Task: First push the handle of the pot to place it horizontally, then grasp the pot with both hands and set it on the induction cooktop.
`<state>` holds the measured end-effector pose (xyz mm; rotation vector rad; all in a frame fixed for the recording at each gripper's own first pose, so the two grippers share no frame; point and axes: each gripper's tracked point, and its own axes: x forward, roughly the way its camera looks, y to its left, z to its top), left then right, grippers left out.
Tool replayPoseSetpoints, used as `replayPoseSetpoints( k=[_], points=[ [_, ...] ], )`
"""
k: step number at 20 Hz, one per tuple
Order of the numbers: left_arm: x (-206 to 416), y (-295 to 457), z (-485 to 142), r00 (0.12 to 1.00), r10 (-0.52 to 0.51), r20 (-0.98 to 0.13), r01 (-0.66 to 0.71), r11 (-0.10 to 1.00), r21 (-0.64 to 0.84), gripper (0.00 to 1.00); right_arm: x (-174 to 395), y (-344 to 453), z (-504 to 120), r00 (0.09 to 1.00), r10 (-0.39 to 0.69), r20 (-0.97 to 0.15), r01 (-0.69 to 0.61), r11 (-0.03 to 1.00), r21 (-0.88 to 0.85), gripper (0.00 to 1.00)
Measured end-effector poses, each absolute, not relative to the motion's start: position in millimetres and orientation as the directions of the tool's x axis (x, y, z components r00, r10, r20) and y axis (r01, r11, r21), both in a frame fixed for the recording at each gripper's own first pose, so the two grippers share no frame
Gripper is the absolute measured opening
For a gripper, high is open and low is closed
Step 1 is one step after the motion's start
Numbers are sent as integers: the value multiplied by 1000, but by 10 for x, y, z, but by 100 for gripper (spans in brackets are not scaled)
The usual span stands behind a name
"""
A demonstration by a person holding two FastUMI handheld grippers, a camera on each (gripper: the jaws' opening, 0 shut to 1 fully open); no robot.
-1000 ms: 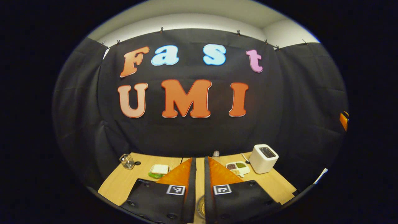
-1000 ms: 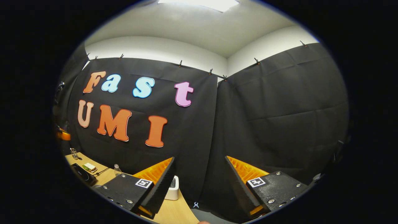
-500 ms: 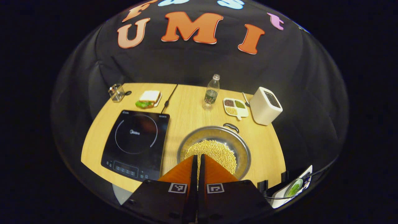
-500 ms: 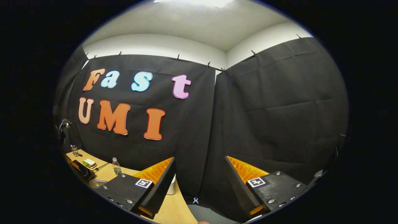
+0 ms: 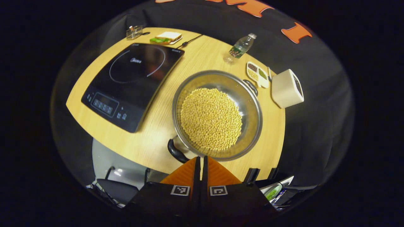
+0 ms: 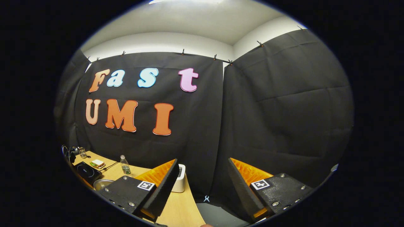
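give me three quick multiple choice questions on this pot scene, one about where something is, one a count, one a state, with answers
1. In the left gripper view, where is the pot relative to the induction cooktop?
A. on top of it
B. on the table to its right
C. behind it

2. How many compartments does the small divided dish have?
A. one
B. three
C. six

3. How does the right gripper stand?
A. open
B. shut on a bottle
C. shut on the pot handle

Answers:
1. B, the pot rests on bare wood beside the cooktop.
2. B, three fillings show in the dish.
3. A, a wide gap separates its fingers, with nothing between them.
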<state>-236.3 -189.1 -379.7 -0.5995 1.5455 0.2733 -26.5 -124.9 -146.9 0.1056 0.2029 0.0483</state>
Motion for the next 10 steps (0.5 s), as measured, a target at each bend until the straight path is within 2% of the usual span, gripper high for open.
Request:
replayPoseSetpoints(
  k=[6, 10],
  points=[
    [-2701, -2154, -4142, -98, -295, -950, -606, 775, -178, 9, -414, -1330, -1590, 970, 36, -239, -13, 995, 97, 95],
    [-2843, -2175, -4376, -182, -301, -936, -635, 763, -121, 9, -538, -1507, -1621, 960, -37, -277, 66, 993, 95, 95]
  ],
)
